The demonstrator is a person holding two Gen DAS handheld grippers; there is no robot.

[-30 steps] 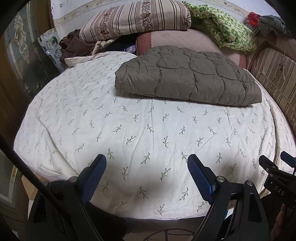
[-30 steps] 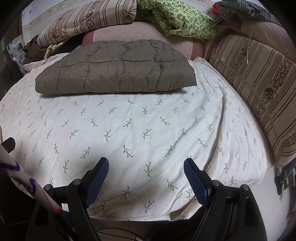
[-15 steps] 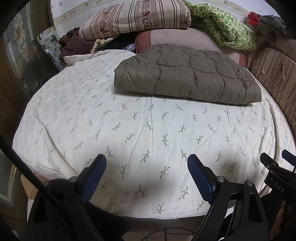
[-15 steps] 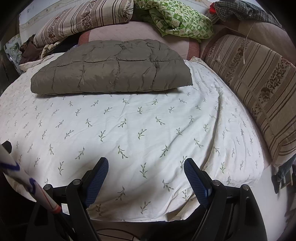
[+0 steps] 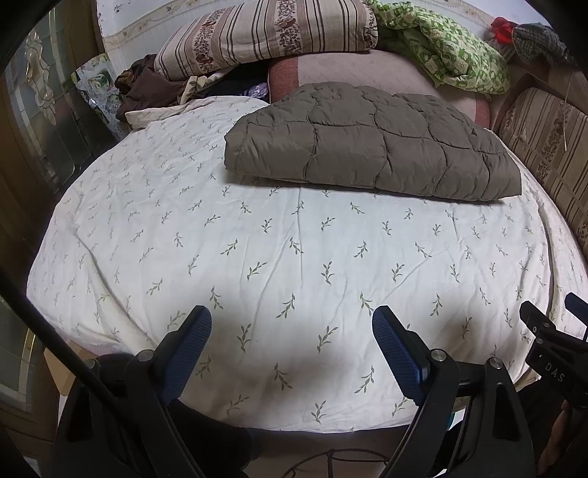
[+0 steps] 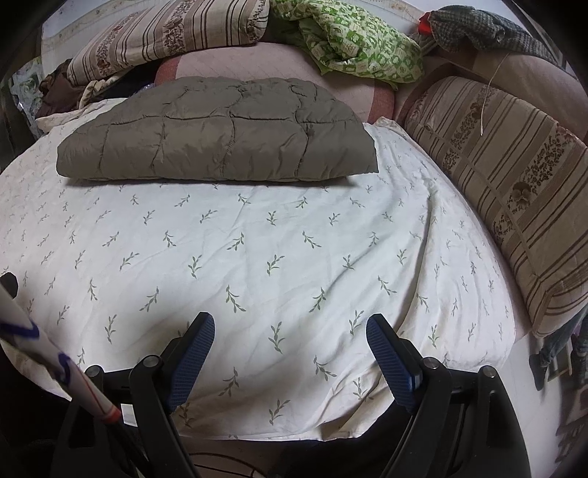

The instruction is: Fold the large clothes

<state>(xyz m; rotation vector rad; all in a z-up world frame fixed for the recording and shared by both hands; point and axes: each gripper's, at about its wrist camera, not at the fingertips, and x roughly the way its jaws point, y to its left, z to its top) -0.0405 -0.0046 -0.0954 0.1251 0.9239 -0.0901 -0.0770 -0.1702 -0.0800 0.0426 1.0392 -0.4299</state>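
Lying folded into a thick rectangular pad, the grey-brown quilted garment (image 5: 371, 147) is resting on the far half of the bed, on top of the white sheet (image 5: 294, 257) with its small green sprig print. In the right wrist view the same folded garment (image 6: 220, 136) is sitting left of centre, its near edge straight and its far edge bulging toward the pinkish bolster (image 6: 279, 70) behind it.

Both tools are hovering over the near edge of the bed, well apart from the garment. The left gripper (image 5: 292, 331) is spreading its blue-padded fingers (image 5: 187, 349) wide, with nothing between them but bare sheet. The right gripper (image 6: 290, 334) is likewise holding its fingers (image 6: 389, 349) wide and gripping nothing. Part of the right tool is showing at the right edge of the left wrist view, beside the bed's edge.

Behind the garment, a striped floral pillow (image 5: 264, 33) is sitting on the bolster, and a green patterned blanket (image 5: 448, 47) is bunching up to its right. A long striped cushion (image 6: 514, 184) is running along the right side of the bed. Dark brown clothing (image 5: 147, 88) is piling at the far left corner. A white stick with blue and red markings (image 6: 55, 353) is crossing the lower left of the right wrist view.
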